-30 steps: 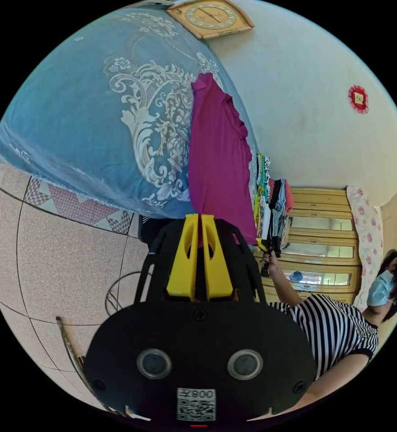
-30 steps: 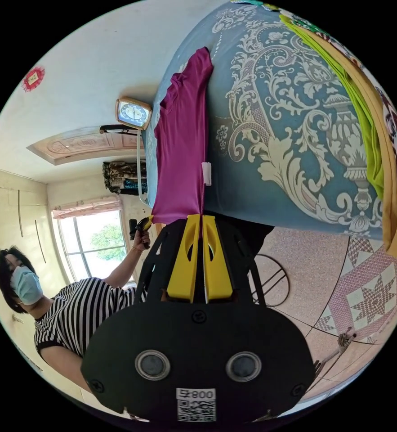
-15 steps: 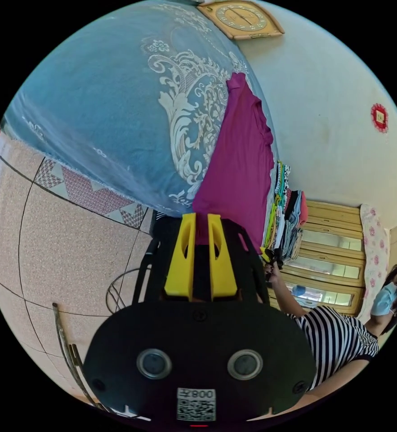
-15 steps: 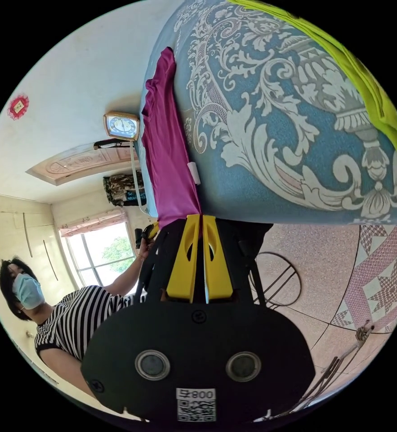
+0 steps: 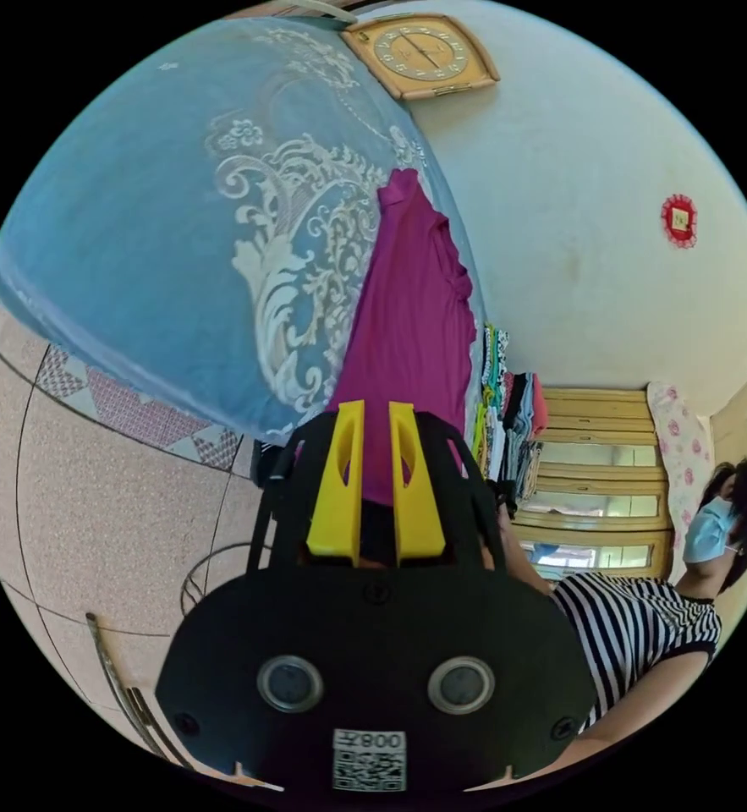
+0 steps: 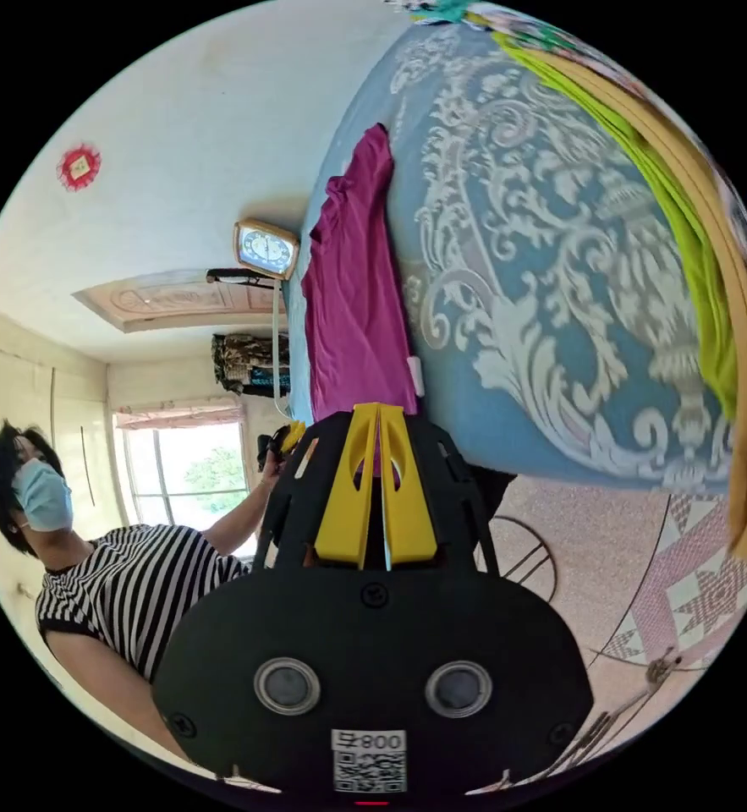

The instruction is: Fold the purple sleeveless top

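The purple sleeveless top lies stretched out on a blue bedspread with a white ornate pattern. Its near hem reaches my left gripper, whose yellow jaws stand apart, with purple cloth showing in the gap. In the right gripper view the top runs away from my right gripper, whose jaws are closed on the hem beside a small white label. The left gripper also appears there, small, in the person's hand.
A stack of folded clothes sits at the bed's far end before a wooden cabinet. Green and yellow garments lie on the bedspread. A person in a striped shirt stands over a tiled floor. A wire stand is below.
The left gripper's jaws, closed on the hem a second ago, have parted. The right gripper stays closed on the hem. Both views have swung with the hands.
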### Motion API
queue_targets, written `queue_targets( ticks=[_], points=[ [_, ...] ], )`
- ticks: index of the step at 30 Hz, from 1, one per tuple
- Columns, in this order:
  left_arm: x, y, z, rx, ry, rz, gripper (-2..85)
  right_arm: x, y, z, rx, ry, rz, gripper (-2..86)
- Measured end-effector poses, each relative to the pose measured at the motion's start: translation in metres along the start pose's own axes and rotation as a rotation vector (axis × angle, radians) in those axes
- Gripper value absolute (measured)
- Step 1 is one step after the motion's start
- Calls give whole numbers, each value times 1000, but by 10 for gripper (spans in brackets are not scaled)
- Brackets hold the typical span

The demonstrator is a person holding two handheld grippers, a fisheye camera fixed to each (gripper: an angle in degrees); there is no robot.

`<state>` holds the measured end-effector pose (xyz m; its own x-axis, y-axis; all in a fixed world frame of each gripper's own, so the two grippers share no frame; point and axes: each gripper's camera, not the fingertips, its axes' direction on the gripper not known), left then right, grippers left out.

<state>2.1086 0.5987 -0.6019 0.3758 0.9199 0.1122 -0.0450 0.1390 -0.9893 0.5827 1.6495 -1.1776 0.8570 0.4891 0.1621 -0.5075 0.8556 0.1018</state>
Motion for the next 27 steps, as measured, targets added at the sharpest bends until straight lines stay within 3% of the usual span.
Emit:
queue_targets(
  ticks=[7,13,22,27],
  points=[
    [58,-116,48,-5,-54,193,77,-83,-153,37,6,333,-257,35],
    [94,-233,85,37,-251,279,93,-120,-282,75,33,588,-333,62],
    [101,-366,136,87,-435,281,105,-117,-395,139,45,685,-362,80],
    [98,-407,192,-2,-515,270,37,-112,-410,177,16,767,-356,34]
  ],
)
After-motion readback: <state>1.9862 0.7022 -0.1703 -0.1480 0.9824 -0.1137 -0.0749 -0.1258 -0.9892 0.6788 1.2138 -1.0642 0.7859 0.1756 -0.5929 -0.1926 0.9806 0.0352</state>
